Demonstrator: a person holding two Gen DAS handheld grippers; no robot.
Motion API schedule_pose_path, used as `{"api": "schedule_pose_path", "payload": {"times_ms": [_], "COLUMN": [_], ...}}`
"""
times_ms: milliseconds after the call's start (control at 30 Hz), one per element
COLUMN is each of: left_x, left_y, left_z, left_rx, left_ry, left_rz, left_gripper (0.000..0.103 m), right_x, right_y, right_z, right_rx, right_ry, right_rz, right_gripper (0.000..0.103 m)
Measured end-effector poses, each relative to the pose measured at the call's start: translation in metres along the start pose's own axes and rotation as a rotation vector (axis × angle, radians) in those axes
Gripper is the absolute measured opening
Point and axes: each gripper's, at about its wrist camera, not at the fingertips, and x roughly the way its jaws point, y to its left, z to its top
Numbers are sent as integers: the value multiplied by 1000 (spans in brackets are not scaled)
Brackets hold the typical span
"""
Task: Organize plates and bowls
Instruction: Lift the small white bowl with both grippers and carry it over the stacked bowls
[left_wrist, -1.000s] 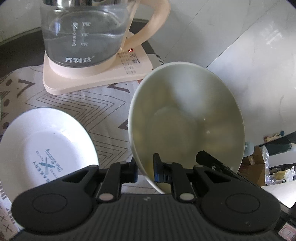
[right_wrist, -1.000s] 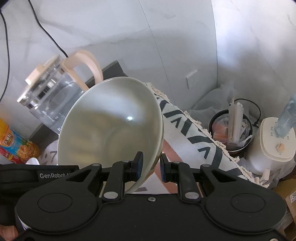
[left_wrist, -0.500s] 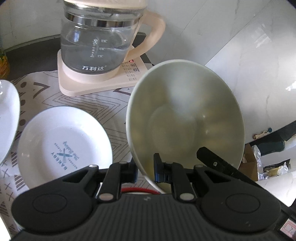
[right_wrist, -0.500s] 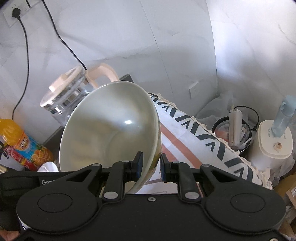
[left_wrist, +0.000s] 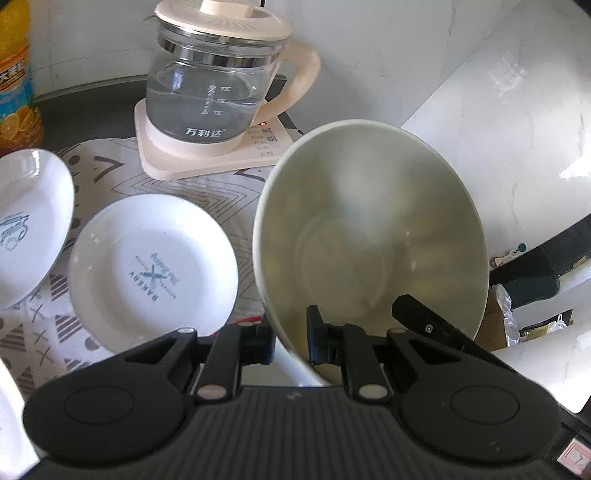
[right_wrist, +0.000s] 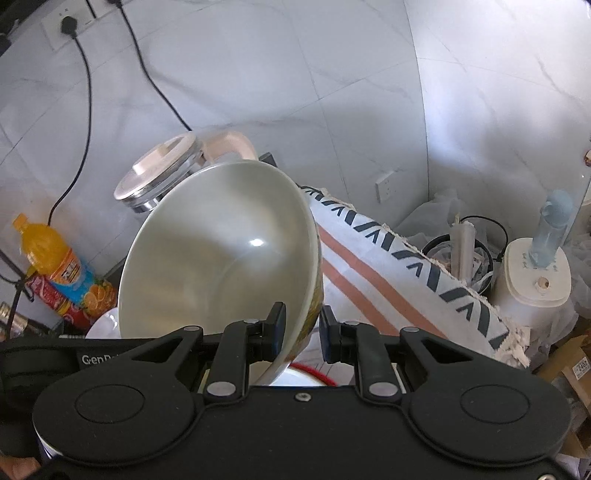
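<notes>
My left gripper (left_wrist: 291, 332) is shut on the rim of a cream bowl (left_wrist: 369, 236), held tilted in the air. My right gripper (right_wrist: 302, 330) is shut on the rim of the same cream bowl (right_wrist: 221, 258), from the other side. In the left wrist view a white "Bakery" plate (left_wrist: 153, 271) lies on the patterned cloth (left_wrist: 207, 184) left of the bowl. A second white plate (left_wrist: 29, 225) lies tilted at the far left. A white plate with a red rim (right_wrist: 306, 376) shows under the right gripper.
A glass kettle (left_wrist: 218, 81) on its cream base stands at the back of the cloth. An orange juice bottle (left_wrist: 16, 74) stands at the back left. Right of the table edge (right_wrist: 424, 266), a bin (right_wrist: 461, 254) and a white appliance (right_wrist: 535, 291) stand on the floor.
Both grippers have pulled back and risen with the bowl. The kettle lid, the juice bottle and a second plate have come into view.
</notes>
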Motion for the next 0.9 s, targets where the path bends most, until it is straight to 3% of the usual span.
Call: {"api": "schedule_pose_path", "payload": {"times_ms": [567,900], "left_x": [-34,-25], "left_y": [15,22], "left_z": [-55,-77], "left_rx": [17,3], "left_ry": [53,121], "left_rz": [-11,11], "left_gripper": [15,15], "right_x": [-37,-32], "right_y": [10,4], "right_z": [-50,-74], "right_rx": [-48,-26], "right_ry": [58,122], "right_rz": [-18,-34], "right_gripper": [20,20]}}
